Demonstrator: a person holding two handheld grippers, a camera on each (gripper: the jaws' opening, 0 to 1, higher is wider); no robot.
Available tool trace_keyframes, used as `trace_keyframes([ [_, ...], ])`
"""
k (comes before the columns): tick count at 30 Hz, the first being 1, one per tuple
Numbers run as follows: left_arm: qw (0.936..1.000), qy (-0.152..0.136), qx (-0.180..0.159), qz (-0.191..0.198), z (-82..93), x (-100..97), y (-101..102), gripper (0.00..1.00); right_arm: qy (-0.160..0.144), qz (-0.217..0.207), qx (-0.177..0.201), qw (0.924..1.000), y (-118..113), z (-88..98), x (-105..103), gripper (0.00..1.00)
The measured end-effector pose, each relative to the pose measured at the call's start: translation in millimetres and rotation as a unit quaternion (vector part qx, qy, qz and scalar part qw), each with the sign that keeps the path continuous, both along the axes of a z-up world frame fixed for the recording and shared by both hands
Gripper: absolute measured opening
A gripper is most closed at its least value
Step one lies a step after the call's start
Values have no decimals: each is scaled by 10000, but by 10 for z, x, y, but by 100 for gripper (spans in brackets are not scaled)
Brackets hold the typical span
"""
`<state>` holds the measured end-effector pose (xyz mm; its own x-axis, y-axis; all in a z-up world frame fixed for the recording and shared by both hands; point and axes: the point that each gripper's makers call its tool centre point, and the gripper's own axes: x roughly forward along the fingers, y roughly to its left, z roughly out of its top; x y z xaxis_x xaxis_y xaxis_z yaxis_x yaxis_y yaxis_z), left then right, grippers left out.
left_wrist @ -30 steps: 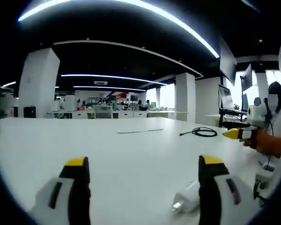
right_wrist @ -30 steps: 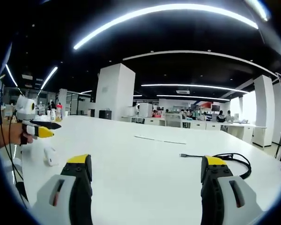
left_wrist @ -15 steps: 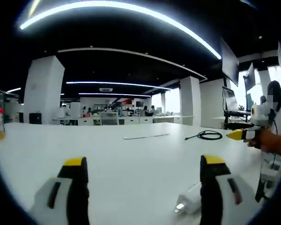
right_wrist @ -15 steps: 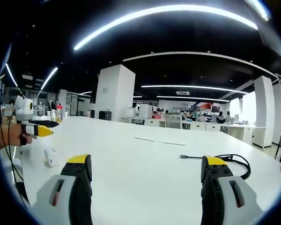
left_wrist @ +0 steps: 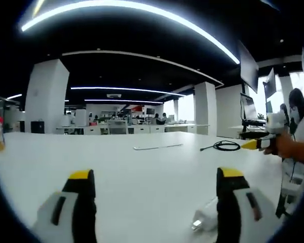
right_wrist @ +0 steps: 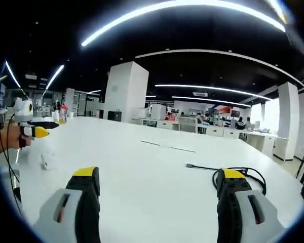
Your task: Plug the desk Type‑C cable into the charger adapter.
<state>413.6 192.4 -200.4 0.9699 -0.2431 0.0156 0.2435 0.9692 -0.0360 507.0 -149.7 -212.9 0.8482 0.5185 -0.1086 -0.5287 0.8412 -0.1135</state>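
While the black Type-C cable (right_wrist: 228, 171) lies loosely coiled on the smooth white desk (right_wrist: 152, 172), its plug end stretched straight out, the boxy white charger adapter (left_wrist: 205, 219) rests on the same desk just beside my left gripper (left_wrist: 154, 174). My right gripper (right_wrist: 156, 174) hangs near the cable. Both grippers' yellow-tipped jaws stand wide apart, empty.

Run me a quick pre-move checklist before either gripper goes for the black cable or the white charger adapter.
1. Left gripper open, nothing held: ok.
2. Right gripper open, nothing held: ok.
3. White charger adapter lying on the white table by the left gripper's right jaw: ok.
4. Coiled black Type-C cable with its plug end lying free: ok.
5. Adapter port facing: cannot tell.
6. Cable plugged in: not ok.
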Motion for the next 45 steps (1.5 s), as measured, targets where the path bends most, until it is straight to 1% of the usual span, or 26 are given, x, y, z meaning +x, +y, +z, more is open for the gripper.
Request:
trace_keyframes([
  [2,10000,19,-28,11,-20,-8,20,100,115,69,-164,9998,-73,-35,110,93],
  [5,10000,25,-77,47,-29,-24,47,100,279,116,-475,9984,-196,-129,251,83],
  [6,9999,22,-86,60,-27,-22,66,100,360,122,-591,9975,-243,-171,295,81],
  [9,9999,20,-90,85,-31,-35,80,100,543,48,-870,9947,-364,-257,412,80],
  [11,9999,32,-73,100,-29,-33,104,100,558,43,-946,9939,-436,-258,504,78],
  [13,9999,48,-63,105,-38,-42,112,100,579,51,-1021,9931,-473,-254,555,71],
  [15,9999,44,-81,125,-35,-48,126,100,647,93,-1140,9913,-501,-279,619,67],
  [17,9999,36,-78,135,-28,-50,147,100,672,107,-1224,9901,-510,-284,654,60],
  [18,9999,32,-76,146,-25,-51,155,100,726,136,-1296,9888,-518,-304,677,56],
  [19,9999,28,-70,156,-22,-53,161,100,814,165,-1361,9872,-513,-324,680,50],
  [21,9999,32,-56,157,-24,-56,167,100,1013,218,-1443,9841,-584,-380,802,43],
  [25,9998,55,40,189,-30,-67,187,100,1246,232,-1682,9776,-685,-465,959,39],
  [26,9998,50,46,195,-28,-70,194,100,1351,234,-1764,9747,-718,-498,985,37],
  [28,9998,50,42,211,-29,-78,207,100,1432,273,-1848,9719,-762,-527,1046,31],
  [32,9997,75,35,247,-47,-87,242,100,1605,283,-1992,9663,-818,-561,1084,28],
  [34,9996,81,28,266,-53,-92,256,100,1749,269,-2018,9633,-847,-586,1095,27],
  [35,9996,90,22,270,-59,-93,262,100,1865,290,-2087,9596,-865,-618,1090,27],
  [36,9996,101,23,273,-65,-92,263,100,1928,275,-2108,9579,-879,-633,1094,26],
  [40,9996,125,16,263,-70,-96,266,100,2136,305,-2138,9528,-871,-660,1119,21],
  [43,9995,116,66,281,-64,-98,283,100,2272,365,-2071,9509,-883,-660,1139,20],
  [45,9995,137,67,280,-73,-96,295,100,2379,382,-2074,9481,-865,-670,1097,17],
])
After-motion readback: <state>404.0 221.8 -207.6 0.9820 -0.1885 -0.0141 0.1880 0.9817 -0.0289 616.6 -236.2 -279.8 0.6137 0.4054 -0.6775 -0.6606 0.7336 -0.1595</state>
